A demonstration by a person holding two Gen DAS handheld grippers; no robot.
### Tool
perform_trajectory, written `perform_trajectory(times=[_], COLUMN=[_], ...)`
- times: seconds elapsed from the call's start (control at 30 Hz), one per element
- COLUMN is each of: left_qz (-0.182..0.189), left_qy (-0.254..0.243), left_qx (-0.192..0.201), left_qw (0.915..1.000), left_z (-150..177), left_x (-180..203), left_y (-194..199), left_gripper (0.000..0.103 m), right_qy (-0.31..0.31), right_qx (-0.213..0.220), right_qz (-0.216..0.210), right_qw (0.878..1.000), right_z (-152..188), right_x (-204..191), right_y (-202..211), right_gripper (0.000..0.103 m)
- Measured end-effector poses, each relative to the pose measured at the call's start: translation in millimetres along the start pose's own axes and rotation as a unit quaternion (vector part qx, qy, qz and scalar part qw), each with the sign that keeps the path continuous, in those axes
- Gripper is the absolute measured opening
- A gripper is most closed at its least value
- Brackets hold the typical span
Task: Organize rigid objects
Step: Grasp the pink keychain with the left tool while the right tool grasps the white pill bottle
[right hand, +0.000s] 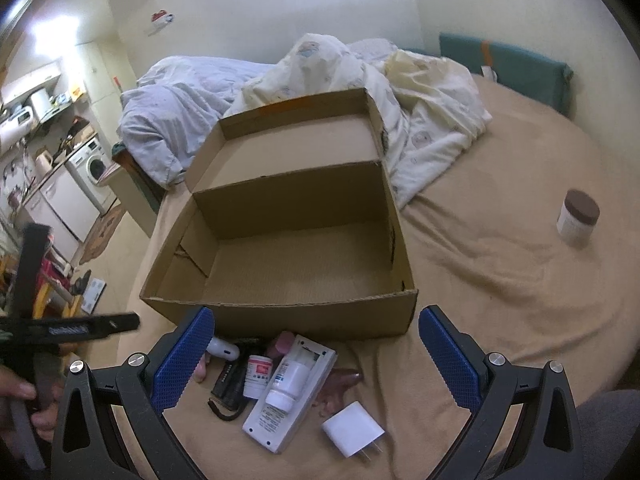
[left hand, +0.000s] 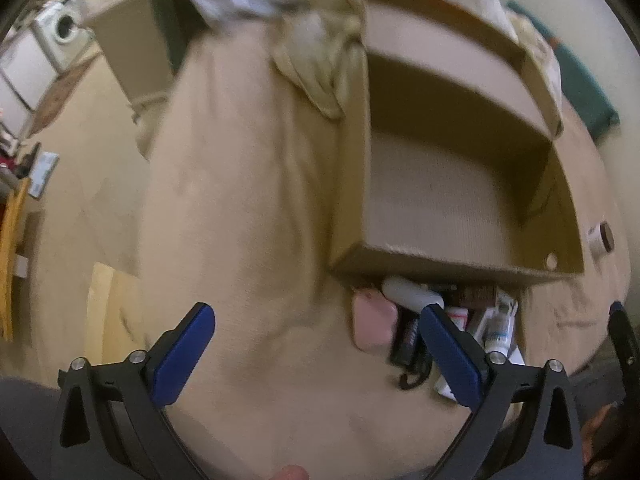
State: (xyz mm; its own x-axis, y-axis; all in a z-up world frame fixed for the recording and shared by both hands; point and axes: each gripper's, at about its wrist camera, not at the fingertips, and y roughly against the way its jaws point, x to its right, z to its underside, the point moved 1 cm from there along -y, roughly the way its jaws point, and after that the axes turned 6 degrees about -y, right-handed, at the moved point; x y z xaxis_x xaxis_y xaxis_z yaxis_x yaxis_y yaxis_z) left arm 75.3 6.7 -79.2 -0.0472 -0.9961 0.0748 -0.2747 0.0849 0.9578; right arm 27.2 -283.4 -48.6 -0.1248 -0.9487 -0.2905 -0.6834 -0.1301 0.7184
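Both grippers, left gripper [left hand: 318,348] and right gripper [right hand: 316,350], hover with jaws wide apart, holding nothing. An open brown cardboard box [right hand: 280,312] sits on the tan bed [right hand: 500,280], small white and black items piled just before it.

An open cardboard box [right hand: 296,248] sits on the tan bed [right hand: 500,288], with a brown-lidded jar [right hand: 578,218] well apart to its right. Before the box lie a white charger plug [right hand: 354,432], a white pill bottle [right hand: 290,380] and other small items, between the spread fingers of the right gripper [right hand: 316,360].
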Motion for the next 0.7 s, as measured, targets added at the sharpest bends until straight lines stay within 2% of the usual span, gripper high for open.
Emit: perform_trajectory(times=[0.07,0.13,0.23,0.27,0.33,0.4,0.6,0.67,0.7], left_qz=[0.006,0.019,0.028,0.031,0.032,0.034,0.021,0.006,0.006], left_qy=[-0.006,-0.006,0.010,0.012,0.016,0.016,0.004,-0.003,-0.004], left_qx=[-0.028,-0.060,-0.085,-0.091,-0.096,-0.097,-0.109,-0.111,-0.110], left_qw=[0.9996,0.9980,0.9959,0.9953,0.9947,0.9946,0.9938,0.9938,0.9939], left_z=[-0.4,2.1,6.0,6.6,5.3,2.0,1.2,0.3,0.4], left_x=[7.3,14.4,17.8,18.9,21.5,25.3,35.2,38.0,38.3], left_y=[-15.7,-34.9,-53.9,-59.8,-68.9,-75.8,-95.8,-100.2,-102.2], left_gripper=[0.088,0.086,0.085,0.078,0.070,0.070,0.053,0.028,0.022], right_qy=[-0.012,-0.026,-0.040,-0.045,-0.055,-0.065,-0.078,-0.080,-0.079], right_qx=[-0.009,-0.017,-0.027,-0.030,-0.037,-0.043,-0.057,-0.065,-0.070], right_qz=[-0.002,-0.003,-0.003,-0.003,-0.005,-0.007,-0.013,-0.020,-0.026], right_qw=[1.000,1.000,0.999,0.999,0.998,0.997,0.995,0.995,0.994], right_z=[-1.2,-2.1,-2.3,-2.5,-3.1,-3.1,-2.5,-3.0,-2.9], right_x=[4.8,10.3,17.0,19.1,23.4,27.3,32.1,31.9,31.7], right_y=[-2.1,-4.3,-7.6,-8.9,-12.1,-13.7,-18.4,-20.7,-22.8], right_gripper=[0.103,0.103,0.103,0.103,0.103,0.103,0.103,0.103,0.103])
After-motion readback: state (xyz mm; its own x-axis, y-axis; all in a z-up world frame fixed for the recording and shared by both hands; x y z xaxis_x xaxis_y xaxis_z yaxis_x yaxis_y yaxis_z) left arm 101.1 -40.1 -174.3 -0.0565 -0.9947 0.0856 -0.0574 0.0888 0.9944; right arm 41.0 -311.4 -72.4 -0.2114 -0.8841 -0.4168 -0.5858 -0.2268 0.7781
